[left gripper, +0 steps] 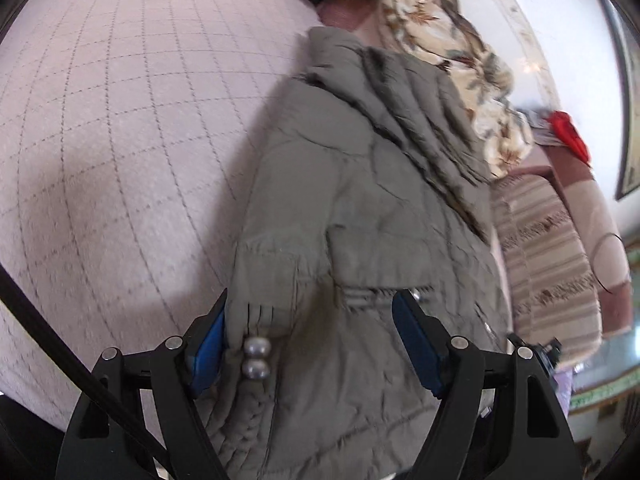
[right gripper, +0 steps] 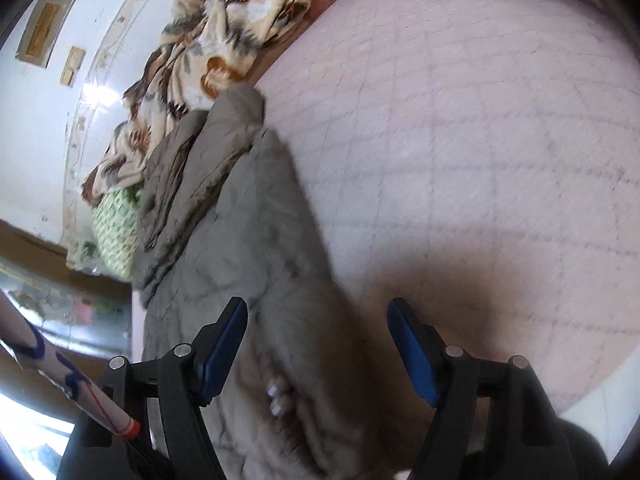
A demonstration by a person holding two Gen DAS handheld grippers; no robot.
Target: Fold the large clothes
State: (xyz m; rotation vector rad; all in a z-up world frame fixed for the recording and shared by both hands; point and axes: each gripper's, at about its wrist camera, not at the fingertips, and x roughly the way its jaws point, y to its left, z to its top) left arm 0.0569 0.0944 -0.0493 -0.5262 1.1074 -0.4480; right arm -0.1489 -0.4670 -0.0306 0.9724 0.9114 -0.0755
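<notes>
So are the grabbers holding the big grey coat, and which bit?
No. Both the left gripper and the right gripper are open over the coat, pinching nothing.

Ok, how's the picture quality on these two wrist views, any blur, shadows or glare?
Left wrist view: strong fisheye bending of the quilted bedspread lines, and the grey jacket is slightly motion-smeared. Right wrist view: blurrier overall, with a dark shadow on the bedspread beside the open right claw and blown-out glare on the wall at upper left.
</notes>
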